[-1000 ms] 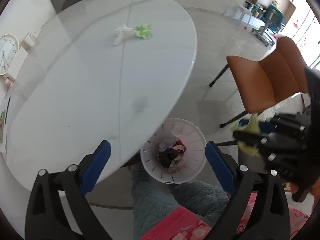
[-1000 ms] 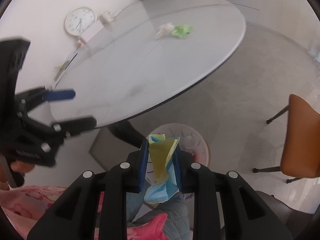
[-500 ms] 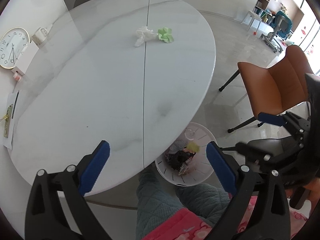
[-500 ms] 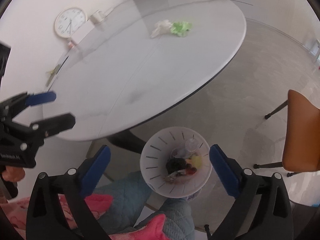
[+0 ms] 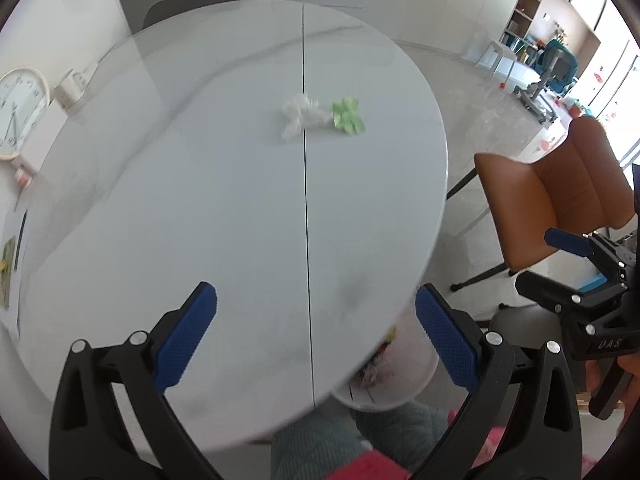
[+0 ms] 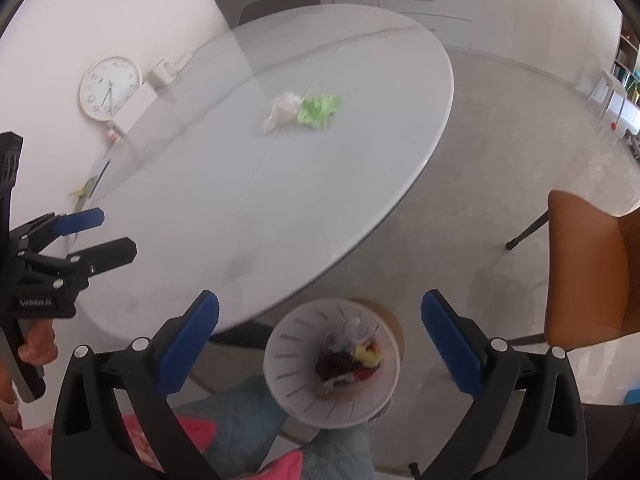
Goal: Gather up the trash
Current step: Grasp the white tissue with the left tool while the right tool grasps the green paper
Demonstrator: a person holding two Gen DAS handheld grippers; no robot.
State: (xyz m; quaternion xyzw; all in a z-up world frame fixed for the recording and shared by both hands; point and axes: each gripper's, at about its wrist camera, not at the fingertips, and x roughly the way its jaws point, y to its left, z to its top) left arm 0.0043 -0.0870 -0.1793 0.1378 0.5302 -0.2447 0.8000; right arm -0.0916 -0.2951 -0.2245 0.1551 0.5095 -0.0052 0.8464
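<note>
A crumpled white wrapper and a crumpled green paper lie side by side near the far side of the white oval table. They show again as the white wrapper and the green paper in the right wrist view. A white slotted waste bin with mixed trash stands on the floor by the person's legs; the bin is half hidden under the table edge. My left gripper is open over the table's near part. My right gripper is open above the bin, empty.
An orange chair stands to the right of the table. A round clock, a mug and a white box sit at the table's left rim by the wall. Papers lie at the left edge. A grey chair stands behind.
My right gripper opened and let the yellow and blue paper fall into the bin. Both grippers then moved forward and up, the left one out over the table.
</note>
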